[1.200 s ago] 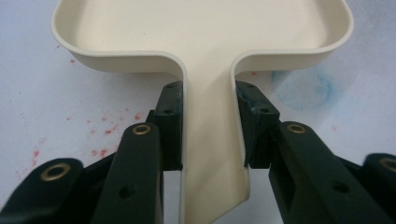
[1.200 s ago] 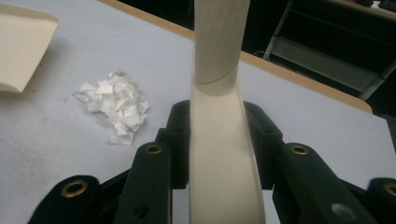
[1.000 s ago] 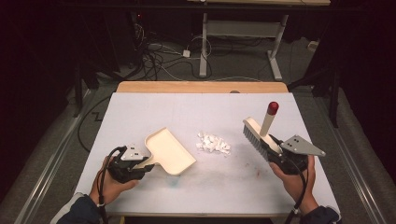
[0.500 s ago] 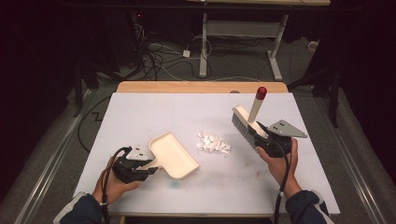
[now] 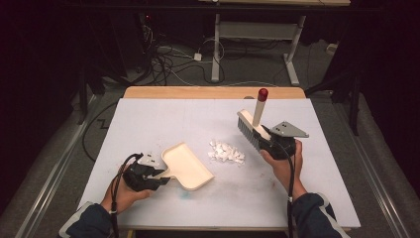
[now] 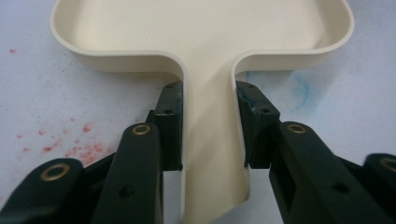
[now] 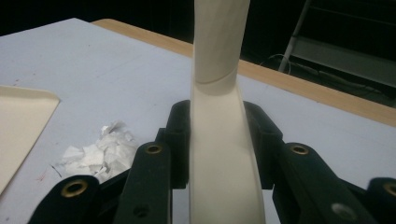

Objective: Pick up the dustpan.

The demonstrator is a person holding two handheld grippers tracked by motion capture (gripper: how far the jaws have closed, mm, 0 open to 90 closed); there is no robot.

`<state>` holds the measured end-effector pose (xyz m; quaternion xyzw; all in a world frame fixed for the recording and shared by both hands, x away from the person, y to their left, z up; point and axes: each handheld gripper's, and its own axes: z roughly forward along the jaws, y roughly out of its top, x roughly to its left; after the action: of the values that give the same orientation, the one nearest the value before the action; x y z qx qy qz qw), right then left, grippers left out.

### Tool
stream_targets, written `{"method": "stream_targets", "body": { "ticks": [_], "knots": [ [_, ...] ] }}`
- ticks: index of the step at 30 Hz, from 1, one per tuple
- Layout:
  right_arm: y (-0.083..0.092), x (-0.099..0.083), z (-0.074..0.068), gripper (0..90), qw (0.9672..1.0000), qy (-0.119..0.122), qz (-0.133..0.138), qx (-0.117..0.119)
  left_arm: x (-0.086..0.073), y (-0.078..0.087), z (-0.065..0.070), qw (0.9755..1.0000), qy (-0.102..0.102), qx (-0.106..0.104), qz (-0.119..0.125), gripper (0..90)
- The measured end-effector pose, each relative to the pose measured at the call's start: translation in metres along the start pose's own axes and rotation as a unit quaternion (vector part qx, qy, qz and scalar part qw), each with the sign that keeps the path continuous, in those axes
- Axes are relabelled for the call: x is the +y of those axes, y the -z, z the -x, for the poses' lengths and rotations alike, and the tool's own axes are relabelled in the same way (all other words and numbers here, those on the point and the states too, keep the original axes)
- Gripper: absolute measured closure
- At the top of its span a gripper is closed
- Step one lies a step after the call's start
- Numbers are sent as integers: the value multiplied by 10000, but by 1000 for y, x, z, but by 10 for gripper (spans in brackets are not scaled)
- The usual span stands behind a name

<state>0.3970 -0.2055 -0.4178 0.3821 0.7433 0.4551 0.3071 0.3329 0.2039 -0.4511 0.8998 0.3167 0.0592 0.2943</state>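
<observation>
A cream dustpan (image 5: 188, 166) lies on the white table, its mouth toward the far right. My left gripper (image 5: 161, 176) is shut on the dustpan's handle (image 6: 210, 140), the pads pressed on both its sides. A pile of white paper scraps (image 5: 226, 151) sits between pan and brush, also seen as scraps (image 7: 100, 151) in the right gripper view. My right gripper (image 5: 265, 136) is shut on a cream hand brush (image 5: 251, 130) with a red-tipped handle that points up and away; its bristles hang just right of the scraps. The brush's body (image 7: 219, 140) runs up between the jaws.
The white table top (image 5: 163, 119) has a wooden far edge (image 5: 198, 92). Red specks (image 6: 70, 144) and a blue smear (image 6: 299, 91) mark the surface near the pan. Behind the table stand a desk frame (image 5: 257, 37) and floor cables (image 5: 168, 59).
My right hand has carried the brush leftward, from the table's right side to just beside the scraps. The left hand and the dustpan have stayed put.
</observation>
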Motion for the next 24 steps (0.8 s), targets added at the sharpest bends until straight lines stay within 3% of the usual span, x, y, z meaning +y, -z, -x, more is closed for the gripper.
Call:
{"method": "stream_targets", "body": {
  "ticks": [6,12,24],
  "knots": [
    [-1,1,-1,681,10000,70,16,-33,3,0,2,10000,-57,62,-42,639],
    [-4,0,-1,681,10000,-4,-3,-35,4,-1,2,9999,-74,57,-62,639],
    [-22,-1,-2,681,10000,-37,-35,-61,7,-3,2,9999,-137,19,-77,638]
  ]
}}
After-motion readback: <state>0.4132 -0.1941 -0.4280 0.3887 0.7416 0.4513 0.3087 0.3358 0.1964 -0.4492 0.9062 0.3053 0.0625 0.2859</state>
